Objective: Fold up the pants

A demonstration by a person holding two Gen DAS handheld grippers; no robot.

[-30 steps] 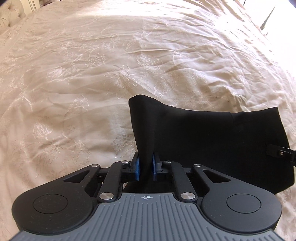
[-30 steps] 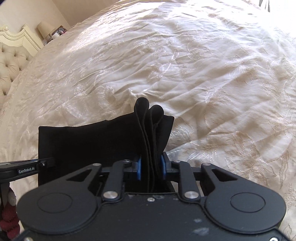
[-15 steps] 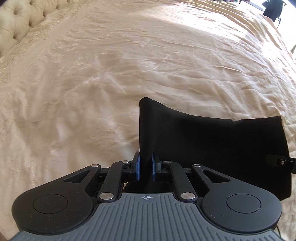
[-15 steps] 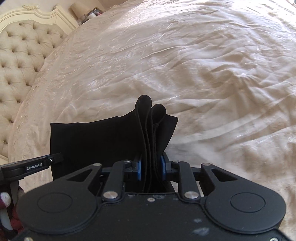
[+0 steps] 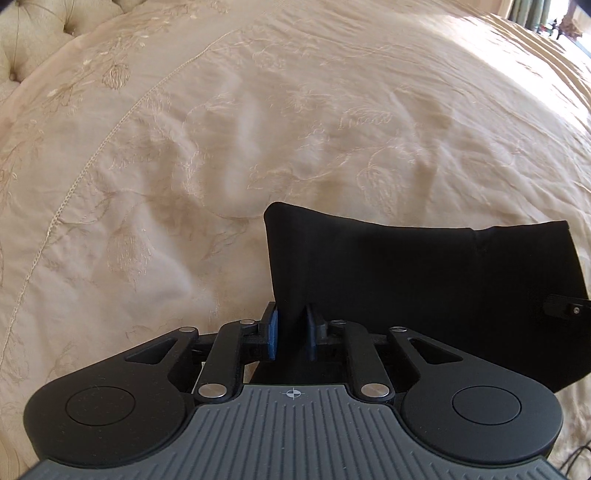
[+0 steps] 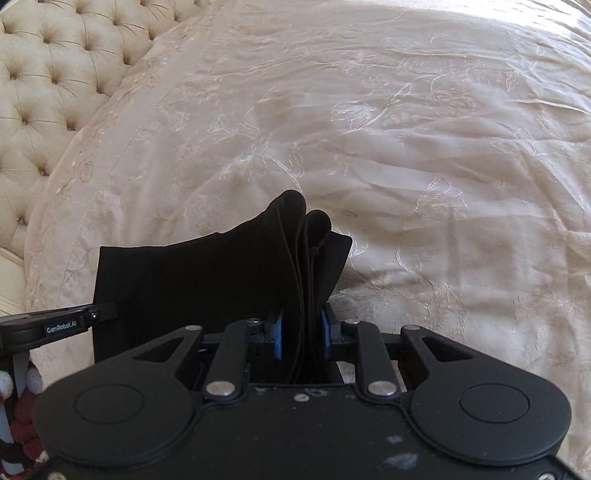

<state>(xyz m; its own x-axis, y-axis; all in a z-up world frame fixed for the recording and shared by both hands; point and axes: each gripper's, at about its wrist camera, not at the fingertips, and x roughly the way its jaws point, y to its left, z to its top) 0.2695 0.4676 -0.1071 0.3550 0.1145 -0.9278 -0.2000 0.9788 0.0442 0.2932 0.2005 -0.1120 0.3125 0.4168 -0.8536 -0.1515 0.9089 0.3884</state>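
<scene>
The black pants are folded into a wide band and held up between my two grippers above the bed. My left gripper is shut on the left end of the pants. My right gripper is shut on the right end of the pants, where several folded layers bunch up between the blue pads. The tip of my right gripper shows at the right edge of the left wrist view. My left gripper shows at the left of the right wrist view.
A cream embroidered bedspread covers the bed under the pants and also shows in the right wrist view. A tufted cream headboard rises at the far left. Room furniture shows at the top right.
Both grippers have carried the pants toward the headboard, which now looms larger in the right wrist view. The grip on both ends is unchanged.
</scene>
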